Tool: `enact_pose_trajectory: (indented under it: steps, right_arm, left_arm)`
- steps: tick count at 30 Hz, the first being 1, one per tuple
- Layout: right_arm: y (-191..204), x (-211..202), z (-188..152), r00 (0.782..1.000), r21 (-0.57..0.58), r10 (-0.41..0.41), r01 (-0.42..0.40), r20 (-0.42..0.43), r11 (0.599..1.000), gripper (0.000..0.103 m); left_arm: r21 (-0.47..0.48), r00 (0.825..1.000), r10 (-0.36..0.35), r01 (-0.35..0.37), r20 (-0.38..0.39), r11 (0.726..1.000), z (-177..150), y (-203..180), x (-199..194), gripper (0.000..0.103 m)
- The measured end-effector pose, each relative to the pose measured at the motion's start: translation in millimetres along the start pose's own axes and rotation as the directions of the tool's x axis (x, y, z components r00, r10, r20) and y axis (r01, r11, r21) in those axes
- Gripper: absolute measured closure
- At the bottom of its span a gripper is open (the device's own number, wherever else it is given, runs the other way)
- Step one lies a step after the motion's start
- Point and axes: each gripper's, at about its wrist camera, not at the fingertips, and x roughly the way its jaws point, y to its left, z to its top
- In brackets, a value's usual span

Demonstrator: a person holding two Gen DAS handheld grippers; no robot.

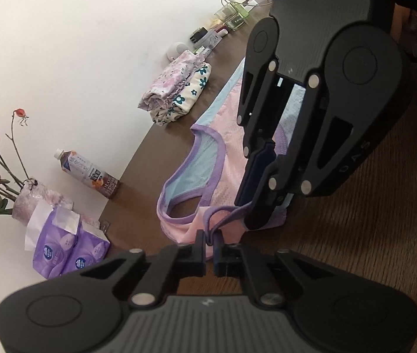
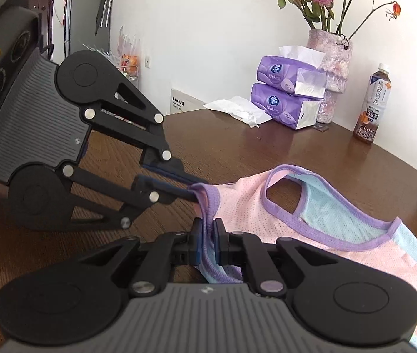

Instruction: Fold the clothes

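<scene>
Two black two-finger grippers meet at one shoulder of a pink mesh tank top w/ purple trim and light-blue panels (image 2: 320, 206), which lies spread on the dark brown wood-grain table (image 2: 238, 147). L gripper (image 1: 210, 247) is clenched on a thin purple strap loop of the top; in the right wrist view the same gripper (image 2: 192, 186) comes in from the left w/ its tips pinching the purple edge. R gripper (image 2: 207, 236) is clamped on the bunched purple and blue fabric just below that spot; in the left wrist view it (image 1: 263, 203) reaches down from the upper right, tips closed on the strap end, the two sets of tips nearly touching. Rest of the tank top (image 1: 208, 158) stretches away flat, neck opening facing up. Near the wall sits a small stack of folded floral clothes (image 1: 176, 94), apart from the top. Further along: a brown tea bottle w/ white cap (image 2: 371, 106), two stacked purple tissue packs (image 2: 288, 94), a pinkish wrapped vase of dried roses (image 2: 332, 67), and a crumpled white tissue (image 2: 240, 107) beside the packs. Small jars and bottles (image 1: 226, 23) cluster at the table's far end, too small to tell apart.
</scene>
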Motion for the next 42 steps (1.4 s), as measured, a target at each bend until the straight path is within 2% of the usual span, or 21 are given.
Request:
enact_pose_trajectory:
  steps: [4,6,7,9,11,13,15,18,20,23,24,29,31,34,36,37,42]
  right_arm:
    - [1.6,1.8,0.6,1.0,-0.034,-0.007,0.007,-0.004,0.999,0.081]
    - [0.7,4.0,2.1,1.0,-0.042,-0.015,0.015,-0.004,0.999,0.08]
    - [-1.5,5.4,3.4,1.0,-0.036,-0.02,0.02,-0.003,0.999,0.082]
    - [-11.2,8.4,7.0,1.0,0.009,-0.02,0.02,-0.001,1.0,0.096]
    - [-28.6,11.5,10.2,1.0,0.098,-0.004,0.004,-0.002,0.995,0.097]
    - [-44.8,14.4,11.3,1.0,0.178,0.011,-0.01,-0.004,0.984,0.097]
    - [-57.9,18.0,10.4,1.0,0.241,0.026,-0.024,-0.009,0.97,0.097]
    - [-67.9,23.2,6.3,0.999,0.284,0.045,-0.04,-0.013,0.958,0.096]
    - [-71.1,26.0,3.8,0.998,0.299,0.059,-0.053,-0.011,0.953,0.096]
    - [-73.1,28.8,1.2,0.998,0.299,0.057,-0.05,-0.016,0.953,0.094]
    - [-73.2,29.4,0.6,0.999,0.294,0.049,-0.041,-0.021,0.955,0.094]
    - [-79.1,7.0,-2.8,0.999,0.277,-0.027,0.021,0.019,0.961,0.08]
    - [-76.3,-8.9,-5.3,0.998,0.235,-0.051,0.04,0.041,0.971,0.08]
    - [-66.8,-25.4,-11.8,0.998,0.165,-0.047,0.04,0.04,0.985,0.08]
    - [-65.4,-27.0,-15.6,0.998,0.156,-0.051,0.046,0.03,0.987,0.08]
    - [-65.4,-26.7,-17.5,0.998,0.157,-0.054,0.05,0.024,0.986,0.08]
    - [-65.5,-25.2,-26.7,0.998,0.16,-0.07,0.069,-0.004,0.985,0.08]
  left_arm:
    - [-0.008,1.0,0.019,-0.019,-0.014,1.0,10.2,7.1,6.1,0.1]
    - [-0.013,0.999,0.029,-0.029,-0.02,0.999,15.3,10.6,9.2,0.1]
    - [-0.025,0.999,0.043,-0.043,-0.019,0.999,17.9,12.3,10.8,0.095]
    - [-0.093,0.996,0.083,-0.085,-0.024,0.992,22.0,20.8,13.5,0.088]
    - [-0.154,0.992,0.125,-0.129,-0.03,0.98,23.3,28.8,16.1,0.071]
    - [-0.201,0.987,0.158,-0.163,-0.038,0.966,21.7,34.0,18.0,0.067]
    - [-0.233,0.99,0.14,-0.144,-0.031,0.962,19.4,34.9,17.4,0.067]
    - [-0.262,0.999,0.046,-0.046,-0.003,0.964,19.5,27.5,19.3,0.069]
    - [-0.267,1.0,0.015,-0.018,-0.011,0.964,20.3,22.0,28.0,0.082]
    - [-0.304,0.999,-0.018,0.005,-0.039,0.953,16.6,20.0,43.3,0.091]
    - [-0.319,0.998,-0.026,0.009,-0.048,0.948,14.9,19.9,48.0,0.091]
    - [-0.377,0.998,-0.001,-0.025,-0.068,0.926,6.8,26.5,48.5,0.091]
    - [-0.398,0.997,0.007,-0.035,-0.073,0.917,4.3,28.9,48.2,0.09]
    - [-0.407,1.0,-0.027,0.029,0.012,0.913,16.4,26.0,35.8,0.089]
    - [-0.408,0.996,-0.051,0.074,0.067,0.91,24.8,23.5,28.1,0.089]
    - [-0.384,0.993,-0.076,0.104,0.086,0.917,30.9,17.6,28.3,0.089]
    - [-0.374,0.994,-0.104,0.111,0.038,0.921,36.0,0.4,45.9,0.089]
